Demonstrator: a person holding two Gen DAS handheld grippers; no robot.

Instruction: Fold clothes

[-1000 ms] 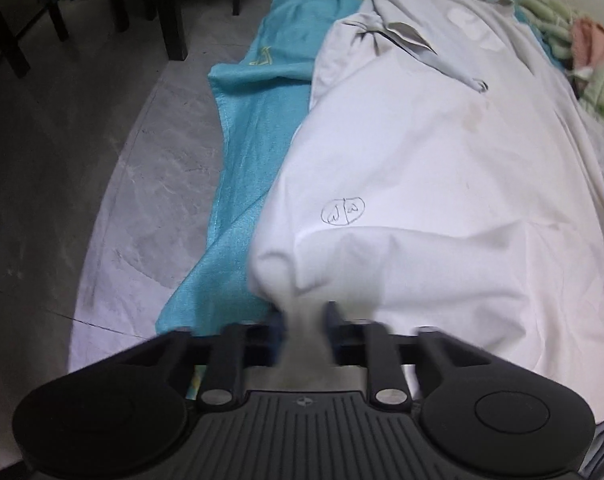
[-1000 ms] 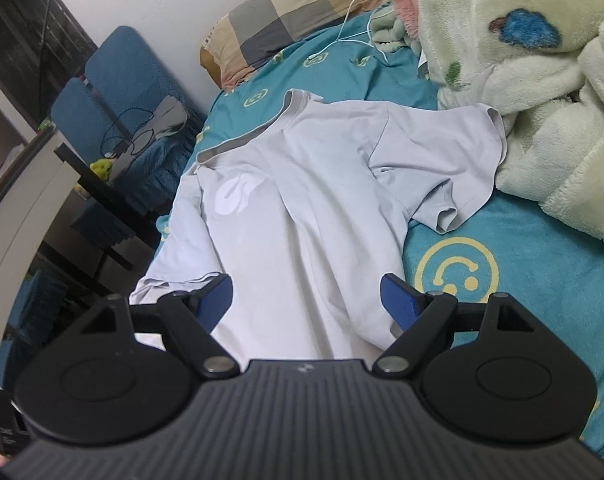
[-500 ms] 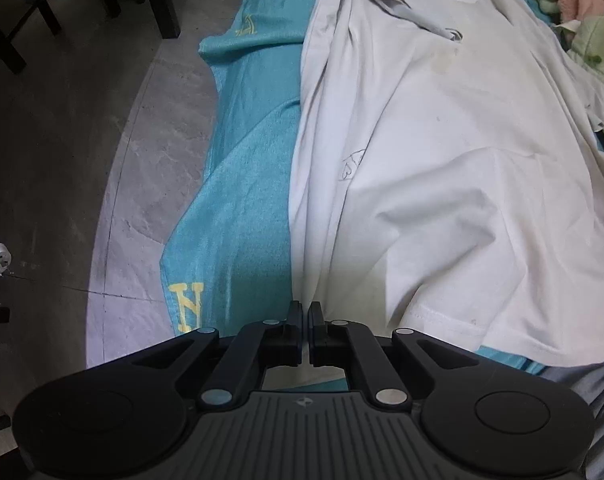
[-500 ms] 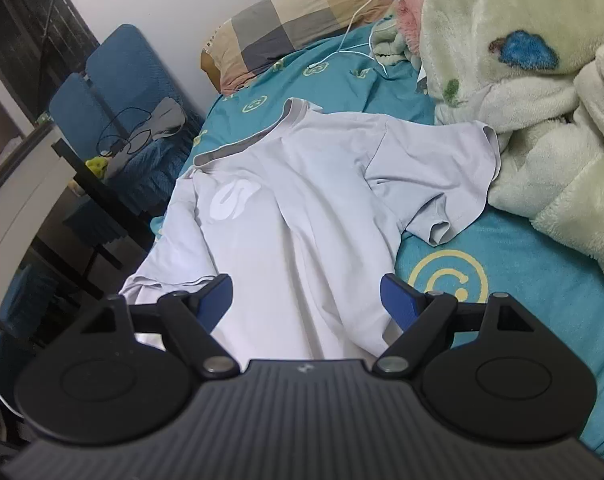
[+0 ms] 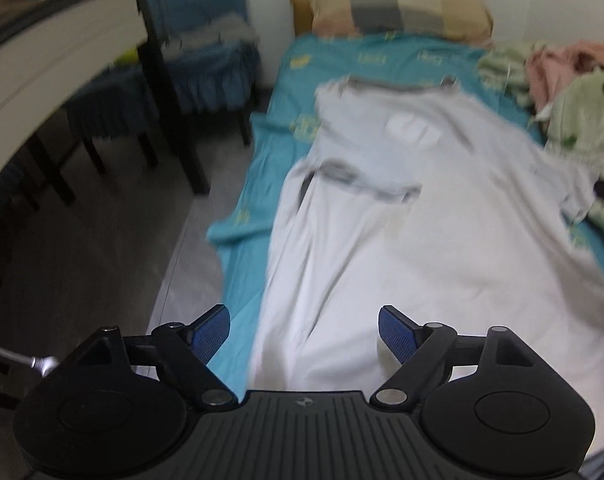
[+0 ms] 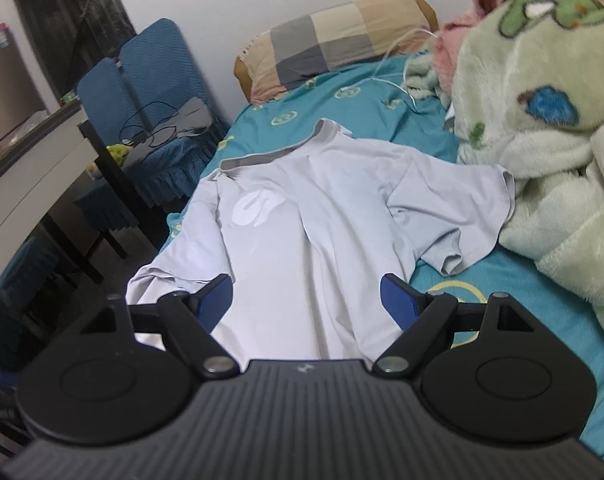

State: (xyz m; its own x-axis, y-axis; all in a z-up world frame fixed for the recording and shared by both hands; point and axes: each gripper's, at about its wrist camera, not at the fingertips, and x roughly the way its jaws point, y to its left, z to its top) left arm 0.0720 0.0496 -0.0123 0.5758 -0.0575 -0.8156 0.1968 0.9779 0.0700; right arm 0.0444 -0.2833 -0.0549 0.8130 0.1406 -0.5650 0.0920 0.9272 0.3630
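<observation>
A pale grey T-shirt (image 5: 414, 216) with a white chest logo lies spread face up along a teal bed sheet (image 5: 366, 60), collar toward the pillow. Its left sleeve is folded in over the body; its right sleeve (image 6: 458, 216) lies out toward the blankets. My left gripper (image 5: 304, 334) hangs open above the shirt's lower left part, holding nothing. My right gripper (image 6: 306, 302) is also open, above the same T-shirt (image 6: 310, 216) lower down its body, with nothing between its blue pads. The left wrist view is blurred by motion.
A checked pillow (image 6: 338, 36) lies at the bed head. Fluffy green and pink blankets (image 6: 542, 120) are piled along the right side. Blue-covered chairs (image 6: 154, 92) and a dark table stand left of the bed, with grey floor (image 5: 102, 260) beside it.
My left gripper was shut on the shirt's hem, pulling it back; it has let go, opened wide and tilted up to face the bed head. My right gripper stayed open and rose slightly.
</observation>
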